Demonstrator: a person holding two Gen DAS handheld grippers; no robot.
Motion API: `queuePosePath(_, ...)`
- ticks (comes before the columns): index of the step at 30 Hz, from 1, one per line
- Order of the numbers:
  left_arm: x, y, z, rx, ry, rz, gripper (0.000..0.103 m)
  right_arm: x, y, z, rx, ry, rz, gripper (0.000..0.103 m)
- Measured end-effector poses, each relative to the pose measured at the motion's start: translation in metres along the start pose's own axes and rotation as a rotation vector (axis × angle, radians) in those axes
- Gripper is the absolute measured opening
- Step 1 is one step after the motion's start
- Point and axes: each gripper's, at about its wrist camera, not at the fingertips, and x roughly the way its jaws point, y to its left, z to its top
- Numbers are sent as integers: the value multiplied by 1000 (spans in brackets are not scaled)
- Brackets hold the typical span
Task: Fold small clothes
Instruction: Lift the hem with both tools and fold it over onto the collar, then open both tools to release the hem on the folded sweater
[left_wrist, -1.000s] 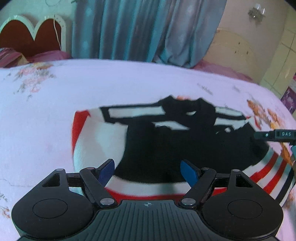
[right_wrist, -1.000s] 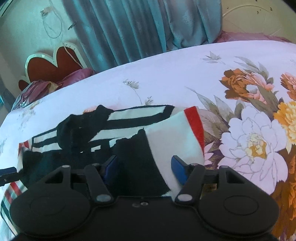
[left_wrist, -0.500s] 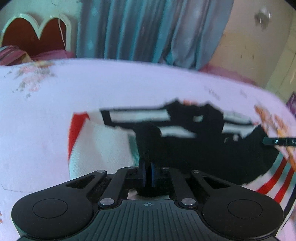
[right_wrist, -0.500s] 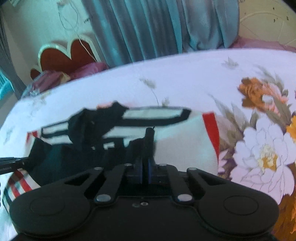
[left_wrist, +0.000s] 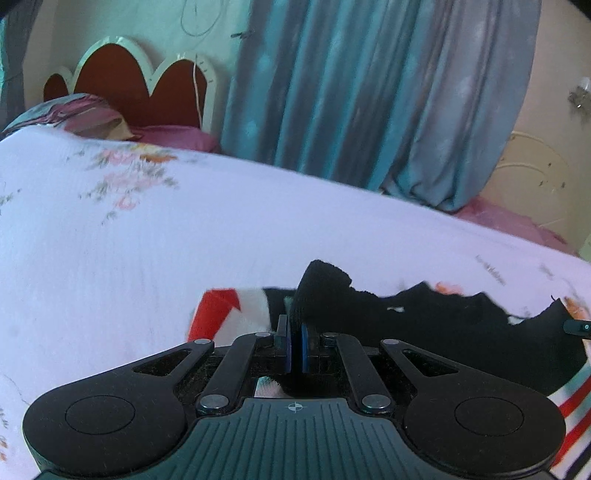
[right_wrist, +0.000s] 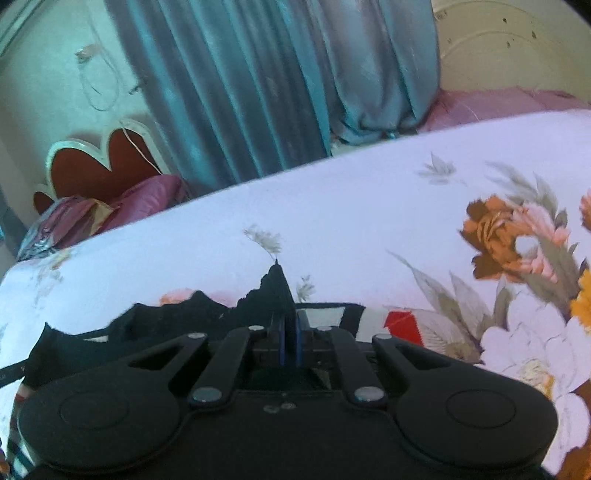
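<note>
A small black garment with white and red stripes (left_wrist: 443, 325) lies on the white floral bedsheet (left_wrist: 147, 251). My left gripper (left_wrist: 294, 332) is shut on a raised fold of its black cloth near the red and white end. In the right wrist view the same garment (right_wrist: 155, 332) spreads to the left, and my right gripper (right_wrist: 289, 332) is shut on a peak of black cloth that stands up between the blue pads. The tip of the other gripper (left_wrist: 578, 326) shows at the right edge of the left wrist view.
A teal curtain (left_wrist: 369, 92) hangs behind the bed. A scalloped red headboard (left_wrist: 140, 81) and purple pillows (right_wrist: 122, 206) are at the far left. Large orange and white flowers (right_wrist: 517, 236) are printed on the sheet to the right.
Both grippers went from open over the garment to shut on its black cloth. Both have since lifted the pinched folds and moved forward over the garment; less of it shows now.
</note>
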Motion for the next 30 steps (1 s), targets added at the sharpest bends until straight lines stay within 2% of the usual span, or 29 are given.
queuePosePath(5,18,1,-9,7,17,57,4,28,-5,-12,-6,49,-80,5)
queuePosePath(7,20,-3,-10,26,18,73,4,31,-6,-17,5,47,-85,4)
queuePosePath(9,16,-7,-9,47,10,76,5,28,-2,-17,-8,49,-76,13)
queuePosePath(11,8,-8,-10,71,0,79,10,20,3,-15,-24,42,-67,28)
queuePosePath(12,3,-8,-10,76,-7,85,19,13,6,-14,-39,25,-76,34)
queuePosePath(13,-3,-8,-11,70,-16,95,32,6,9,-14,-56,6,-79,45)
queuePosePath(14,-10,-6,-12,61,-27,100,36,0,11,-13,-66,-11,-73,46)
queuePosePath(15,-19,-6,-13,59,-44,98,40,-7,14,-13,-72,-20,-63,45)
queuePosePath(19,-50,-14,-20,92,-59,30,40,-27,32,-23,-126,-10,2,32)
queuePosePath(22,-55,-35,-31,151,-17,-32,40,-31,57,-41,-184,26,64,31)
queuePosePath(25,-49,-45,-43,170,21,-35,40,-26,81,-63,-226,75,109,30)
queuePosePath(27,-43,-42,-52,173,57,-14,40,-24,91,-76,-278,85,103,29)
queuePosePath(30,-44,-31,-61,186,44,-7,40,-23,89,-87,-354,78,39,28)
